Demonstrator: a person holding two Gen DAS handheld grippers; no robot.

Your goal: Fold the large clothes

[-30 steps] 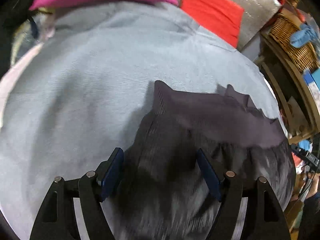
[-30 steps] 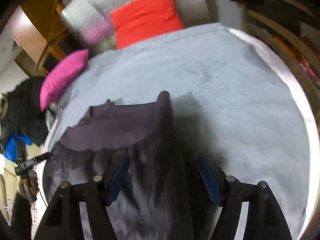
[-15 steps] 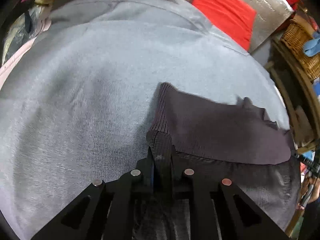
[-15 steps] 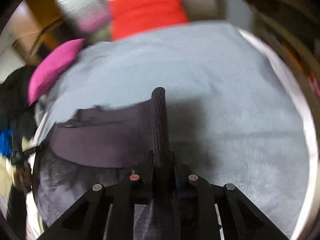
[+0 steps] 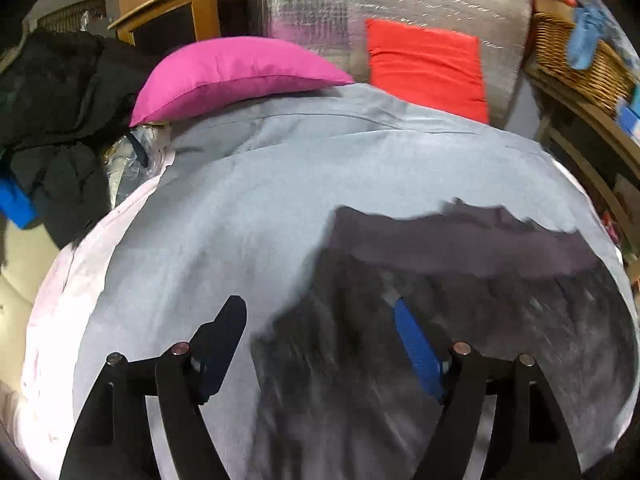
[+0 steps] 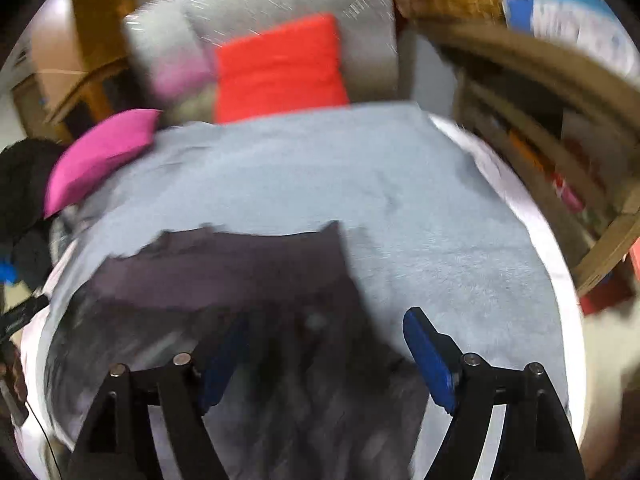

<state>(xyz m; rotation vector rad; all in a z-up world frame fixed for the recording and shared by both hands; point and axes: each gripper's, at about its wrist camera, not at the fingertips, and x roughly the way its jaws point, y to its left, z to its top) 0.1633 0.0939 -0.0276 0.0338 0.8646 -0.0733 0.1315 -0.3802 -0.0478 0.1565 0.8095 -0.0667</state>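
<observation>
Nearest me, both tools had their jaws opening, nothing pinched. The left gripper (image 5: pixel 316 328) hung spread above the dark garment (image 5: pixel 460 320), its left pad over bare cover and its right pad over cloth, neither pressing. The right gripper (image 6: pixel 324 344) mirrored it, left pad over the dark garment (image 6: pixel 240 280), right pad over bare cover.

The garment lay flat on the grey-blue bed cover (image 5: pixel 240 220), directly under and ahead of both tools, a smoother folded-over band along its far edge. Its long axis ran crosswise between the two hands: the left corner peaked just beyond the left tool, the right corner just beyond the right one, so each hand looked nearest its own end. My guess was any next fold would take those corners, or the near edge.

Beyond the garment came open cover, then the magenta pillow (image 5: pixel 232 68) and the red cushion (image 5: pixel 424 64) at the far side.
</observation>
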